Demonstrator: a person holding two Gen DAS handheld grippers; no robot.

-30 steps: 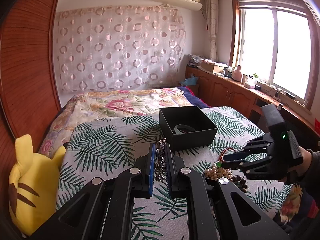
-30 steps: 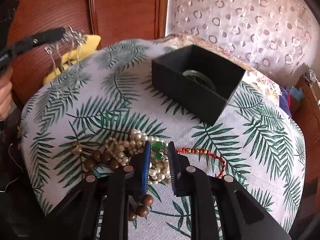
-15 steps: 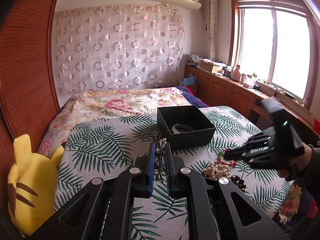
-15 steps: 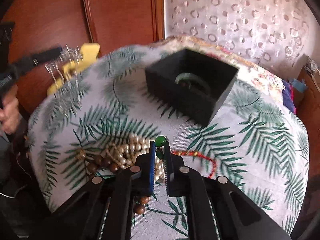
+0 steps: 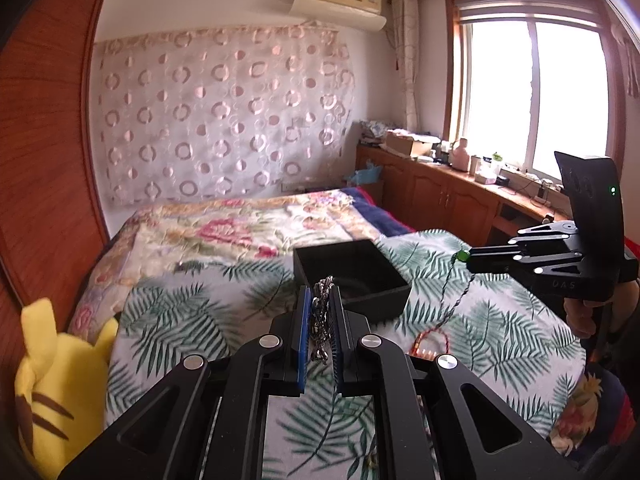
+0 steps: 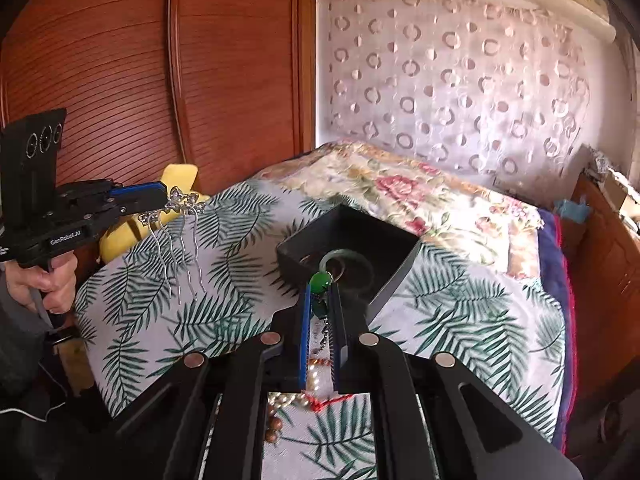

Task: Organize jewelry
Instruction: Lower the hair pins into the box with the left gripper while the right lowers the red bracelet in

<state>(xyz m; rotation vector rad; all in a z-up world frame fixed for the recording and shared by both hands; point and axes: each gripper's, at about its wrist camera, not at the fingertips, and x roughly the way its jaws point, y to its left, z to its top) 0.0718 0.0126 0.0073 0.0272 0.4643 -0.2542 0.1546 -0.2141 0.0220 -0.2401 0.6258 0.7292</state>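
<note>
Right hand-held gripper (image 6: pixel 319 294) risen, clamping green-bead necklace (image 6: pixel 320 281).

Hair comb (image 6: pixel 180 232): bright silvery metal, glossy.
Pendant (image 6: pixel 320 281): green, glassy, polished.
Box (image 5: pixel 352 276): matt black.
Spread (image 6: pixel 224 264): woven cloth, leaf print, matt.
Wardrobe (image 6: pixel 120 72): reddish wood, ribbed, satin sheen.
Plush toy (image 5: pixel 52 372): yellow, soft fabric.
Left tool (image 5: pixel 320 320): black matt body, blue pads.

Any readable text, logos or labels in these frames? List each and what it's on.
"GenRobot.AI": white print on the side of the left gripper, seen from the right wrist.
"UAS" or similar: faint embossed letters on the body of the right gripper, seen from the left wrist; too dim to be sure.
A second white line low on the left gripper's body: cut off at the frame edge, unreadable.
Nothing legible on the black box.
</note>
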